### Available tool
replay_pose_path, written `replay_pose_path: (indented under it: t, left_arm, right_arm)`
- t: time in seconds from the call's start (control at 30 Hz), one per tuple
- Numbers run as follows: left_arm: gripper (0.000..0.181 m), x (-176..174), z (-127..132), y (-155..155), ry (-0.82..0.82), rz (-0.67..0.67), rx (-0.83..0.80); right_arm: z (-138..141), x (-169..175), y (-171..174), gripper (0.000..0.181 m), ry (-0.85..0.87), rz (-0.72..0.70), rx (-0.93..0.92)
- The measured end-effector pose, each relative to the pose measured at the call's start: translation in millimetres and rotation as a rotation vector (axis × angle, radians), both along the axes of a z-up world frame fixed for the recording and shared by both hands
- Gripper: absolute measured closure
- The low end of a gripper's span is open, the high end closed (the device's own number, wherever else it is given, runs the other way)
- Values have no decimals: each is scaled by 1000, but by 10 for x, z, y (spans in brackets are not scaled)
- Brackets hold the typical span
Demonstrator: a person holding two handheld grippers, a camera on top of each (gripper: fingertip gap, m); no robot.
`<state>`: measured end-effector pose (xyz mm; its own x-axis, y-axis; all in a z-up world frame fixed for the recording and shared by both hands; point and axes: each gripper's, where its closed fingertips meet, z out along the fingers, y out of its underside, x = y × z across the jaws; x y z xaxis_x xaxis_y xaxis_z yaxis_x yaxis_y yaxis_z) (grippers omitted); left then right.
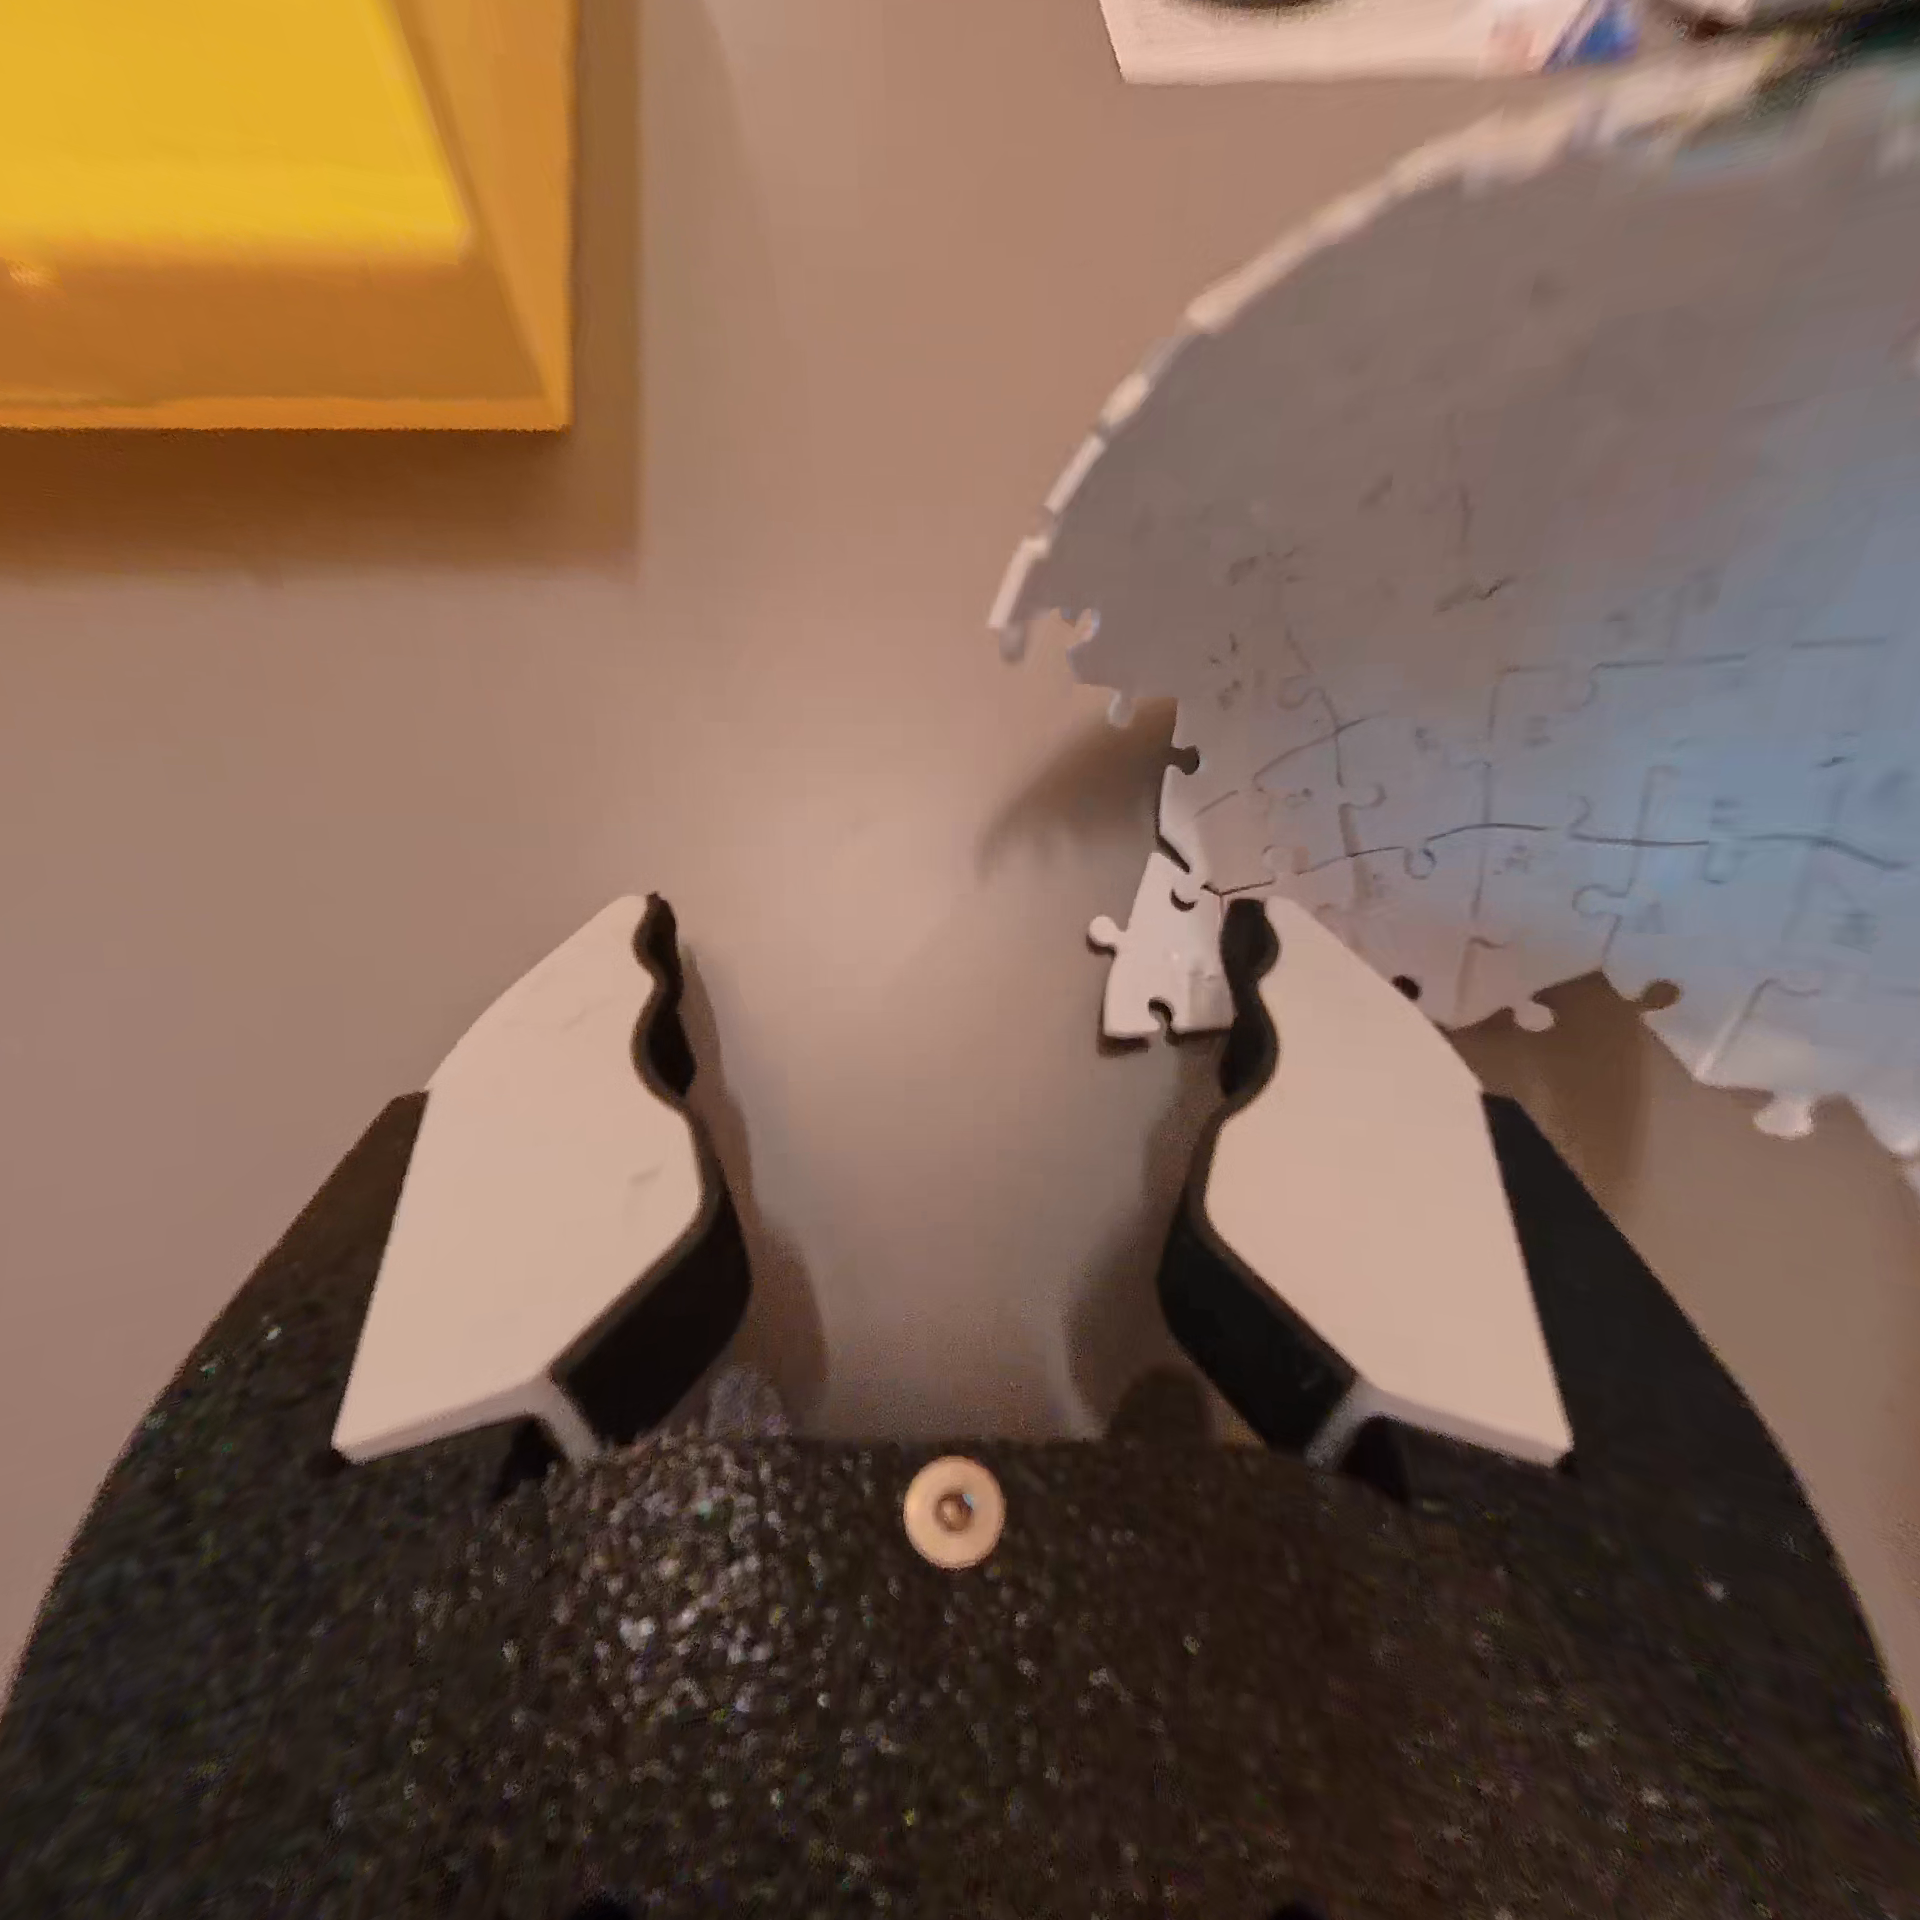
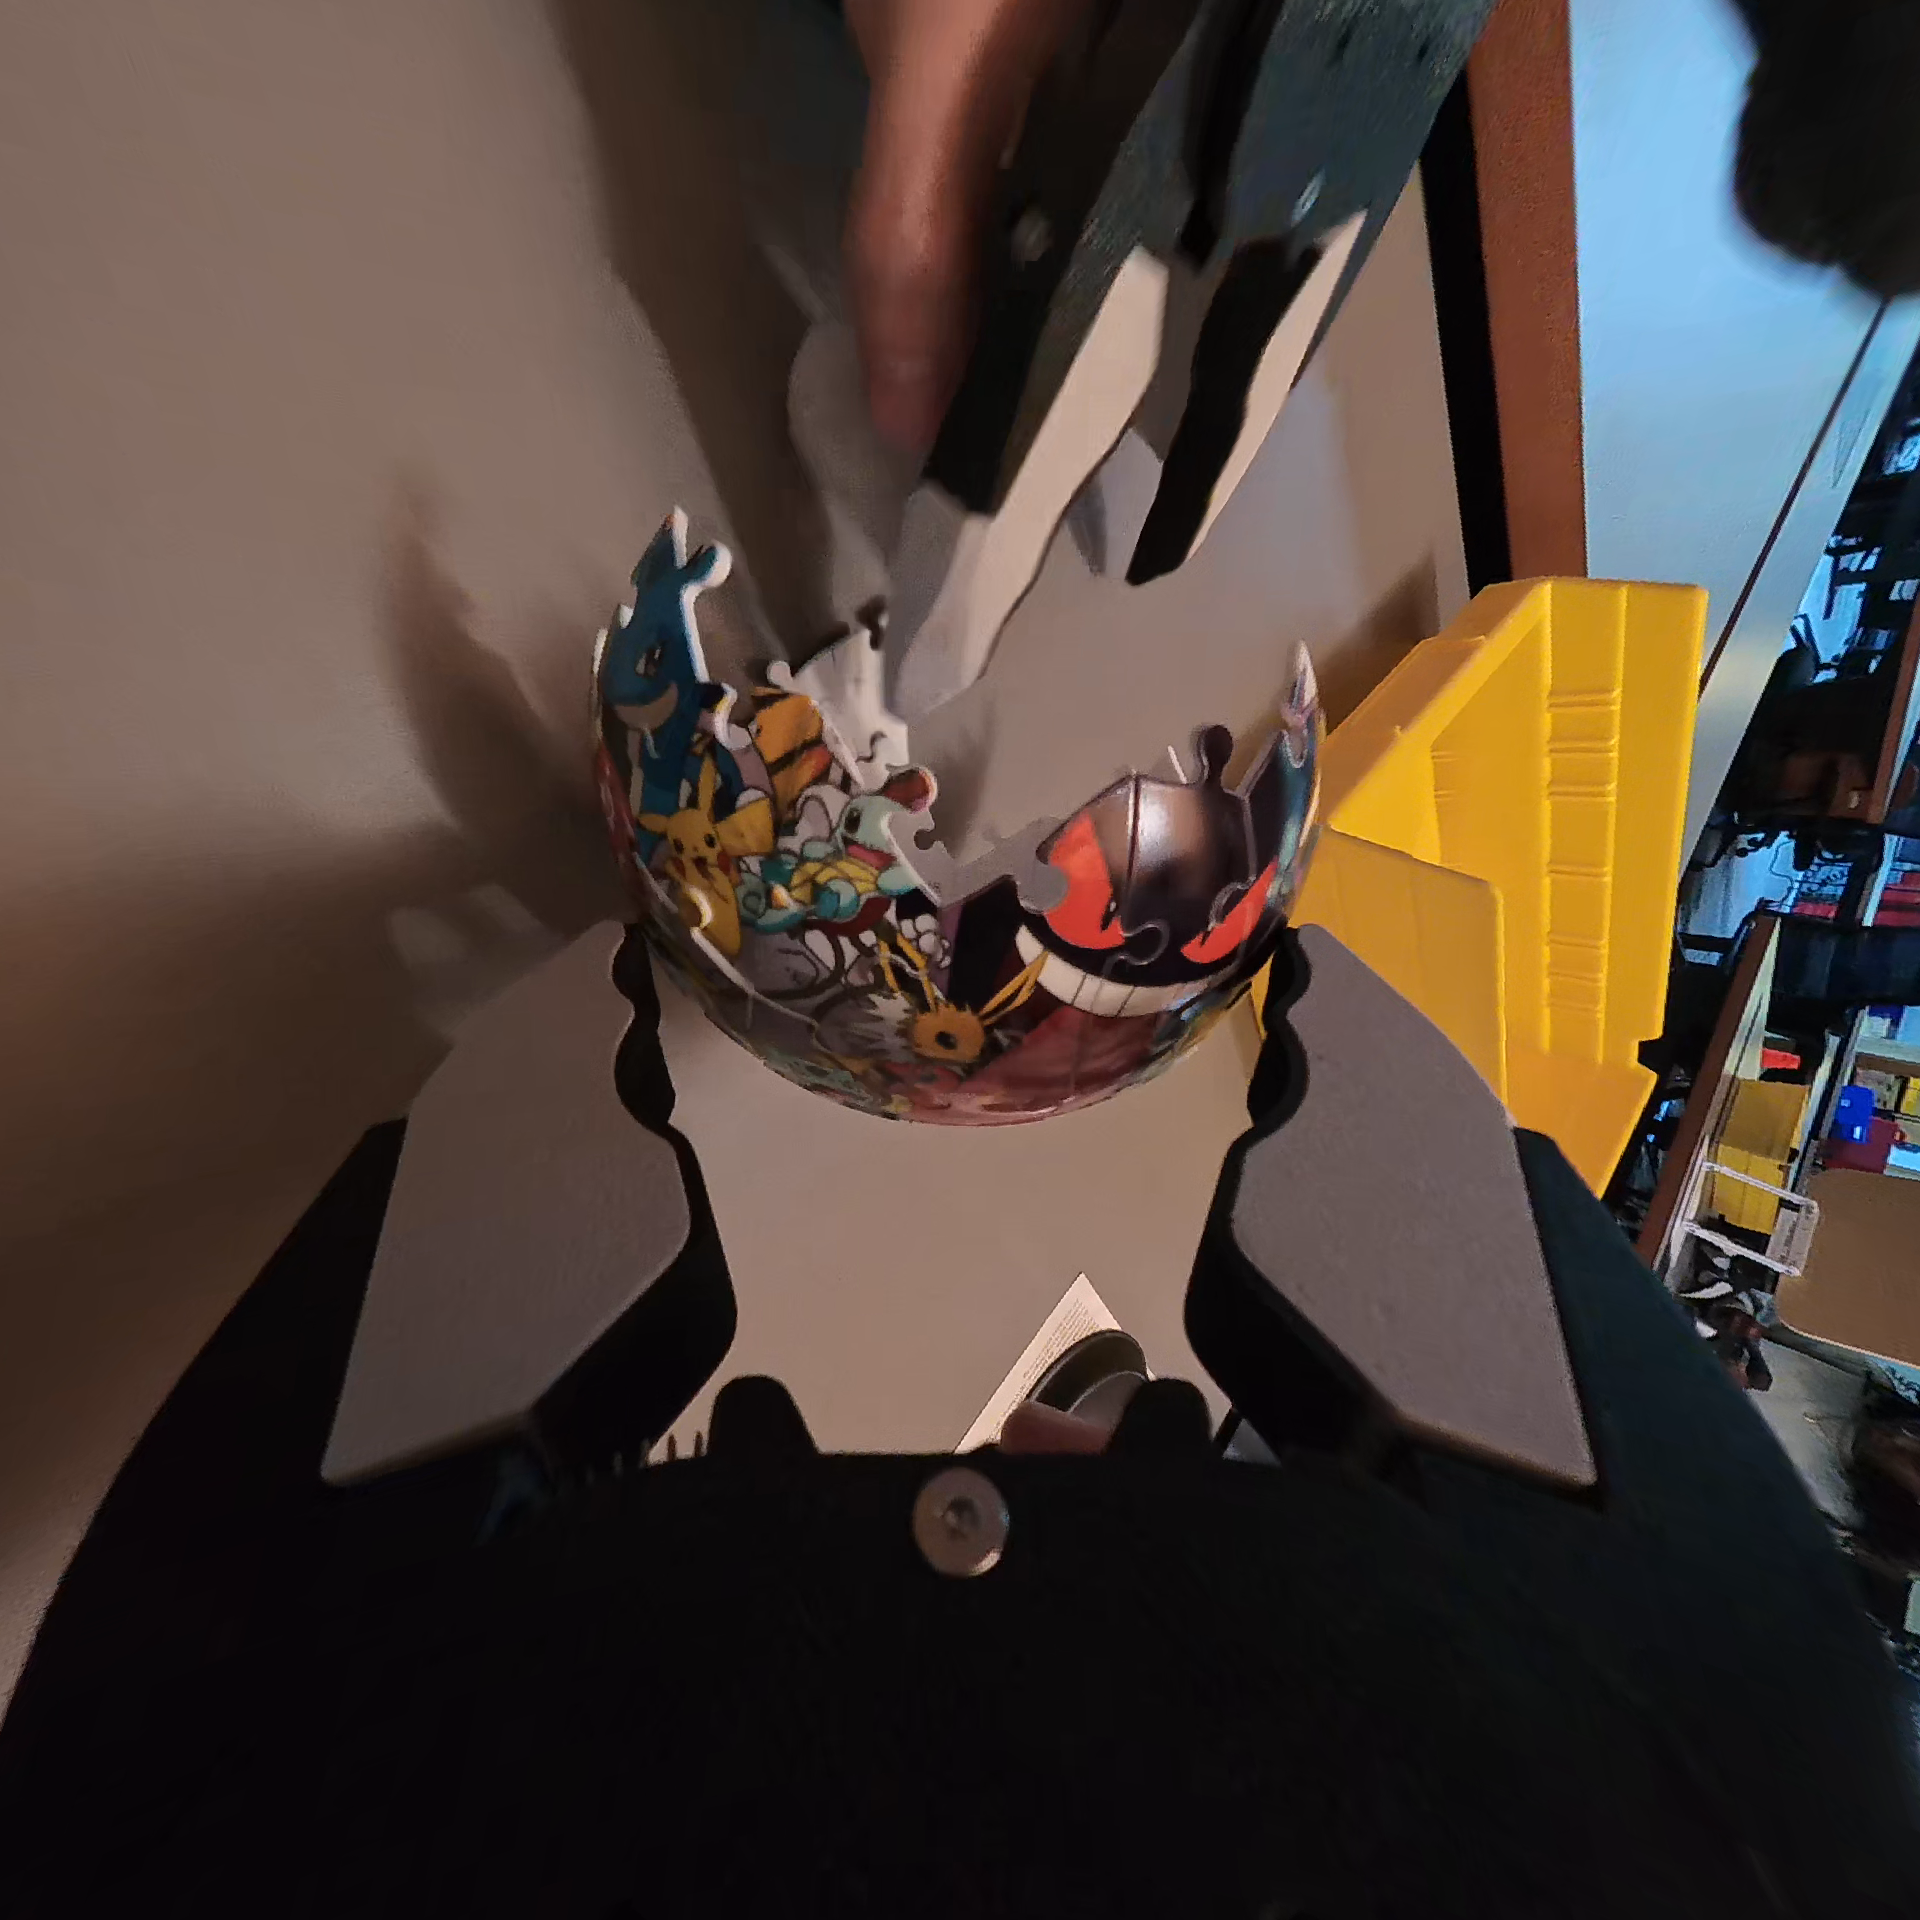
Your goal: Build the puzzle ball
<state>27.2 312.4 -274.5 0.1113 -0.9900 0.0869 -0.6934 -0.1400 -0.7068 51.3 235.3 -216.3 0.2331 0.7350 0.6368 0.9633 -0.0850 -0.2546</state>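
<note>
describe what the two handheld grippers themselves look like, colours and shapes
The left gripper and the right gripper match: a wide, speckled black body with one round silver screw at its centre, and two angular pale grey fingers lined with wavy black pads along their inner edges. No cables or markings show.

A yellow bin (image 2: pixel 1496 831) sits on the beige table (image 1: pixel 416 779) beside cluttered shelves (image 2: pixel 1808 935).

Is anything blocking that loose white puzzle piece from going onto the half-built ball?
Nothing visible does. The loose piece sits beside the left gripper, right at the ball shell's jagged open edge, with no other object between them.
</note>
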Motion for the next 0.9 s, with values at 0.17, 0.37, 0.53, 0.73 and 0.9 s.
replay_pose_path:
  t: [0.17,0.37,0.53,0.73,0.9]
  left_arm:
    - [89,-299,18,179,51,33,-18]
    - [83,-227,-130,140,144,-14,126]
    - [83,-192,-125,138,144,-5,128]
    - [88,-204,-99,112,129,-1,95]
    - [130,-191,82,-184,-8,-77,-291]
  right_arm:
    - [2,-14,-2,70,-5,6,4]
    - [3,-34,2,70,-4,10,8]
    - [6,-40,6,70,-5,11,14]
    - [6,-17,3,70,-9,5,15]
    - [8,-14,-1,70,-11,3,16]
